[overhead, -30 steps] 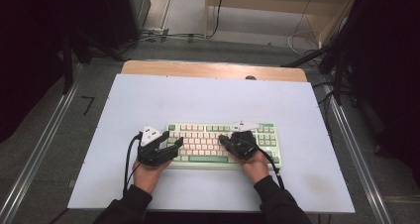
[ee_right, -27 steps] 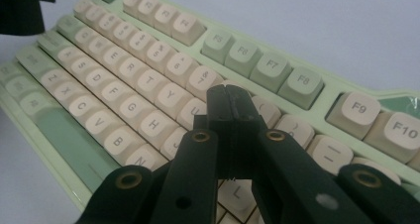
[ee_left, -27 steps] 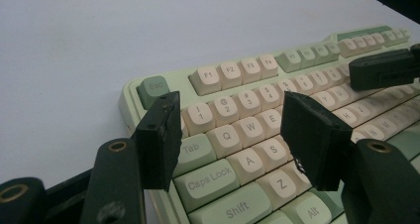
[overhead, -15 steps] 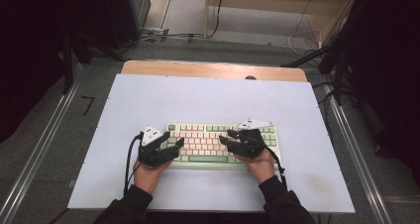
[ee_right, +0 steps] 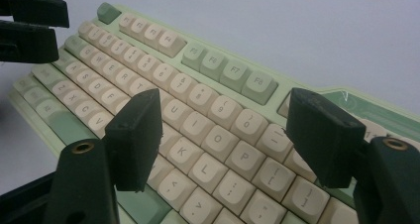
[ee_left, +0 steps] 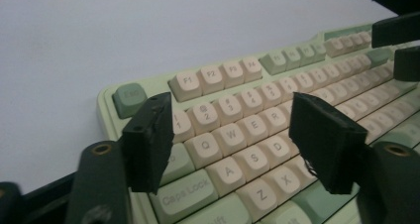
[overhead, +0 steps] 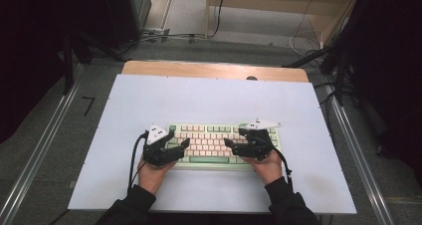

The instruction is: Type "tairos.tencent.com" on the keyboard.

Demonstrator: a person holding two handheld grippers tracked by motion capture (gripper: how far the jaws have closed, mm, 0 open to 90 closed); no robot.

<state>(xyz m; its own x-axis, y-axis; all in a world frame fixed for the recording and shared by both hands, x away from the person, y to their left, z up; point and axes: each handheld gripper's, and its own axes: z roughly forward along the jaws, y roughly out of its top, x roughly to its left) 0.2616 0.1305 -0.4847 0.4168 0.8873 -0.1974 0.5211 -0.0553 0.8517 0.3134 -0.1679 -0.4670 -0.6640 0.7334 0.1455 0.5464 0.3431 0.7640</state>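
Pale green keyboard (overhead: pixel 209 146) with cream keys; white table (overhead: pixel 199 100).

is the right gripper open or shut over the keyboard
Open. The right gripper has just been opening; its jaws stand apart above the keyboard with nothing between them.

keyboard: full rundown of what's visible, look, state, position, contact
The keyboard is a compact one with a pale green plastic-looking case, cream letter and number keys, and green Esc, Caps Lock and function-key groups. It lies flat near the front edge of the white table, its long side running left to right. The left gripper and the right gripper hang over its two ends, jaws open with nothing between them; whether they touch the keys cannot be told.
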